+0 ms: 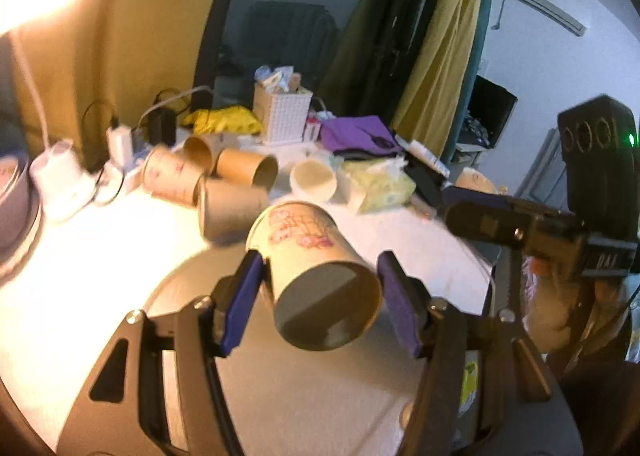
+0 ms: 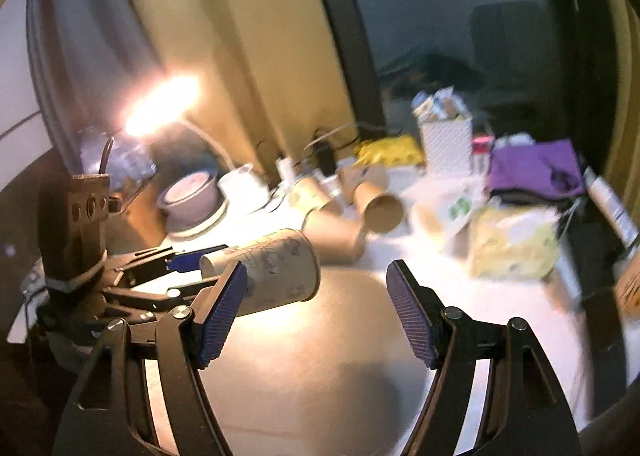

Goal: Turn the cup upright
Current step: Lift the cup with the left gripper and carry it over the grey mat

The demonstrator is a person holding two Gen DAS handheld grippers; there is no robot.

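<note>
A paper cup with pink print (image 1: 312, 256) lies tilted between the blue pads of my left gripper (image 1: 320, 288), open mouth toward the camera, held above the white table (image 1: 120, 256). The left pad touches the cup; a small gap shows at the right pad. In the right wrist view the same cup (image 2: 276, 272) is held sideways by the left gripper (image 2: 188, 268), its mouth to the right. My right gripper (image 2: 316, 312) is open and empty, just right of the cup above the table.
Several brown paper cups (image 1: 224, 184) lie on their sides behind. A white cup (image 1: 312, 178), tissue pack (image 1: 380, 184), white basket (image 1: 282, 114), purple cloth (image 1: 356, 134), desk lamp base (image 1: 60, 180) and chargers (image 1: 120, 140) crowd the back.
</note>
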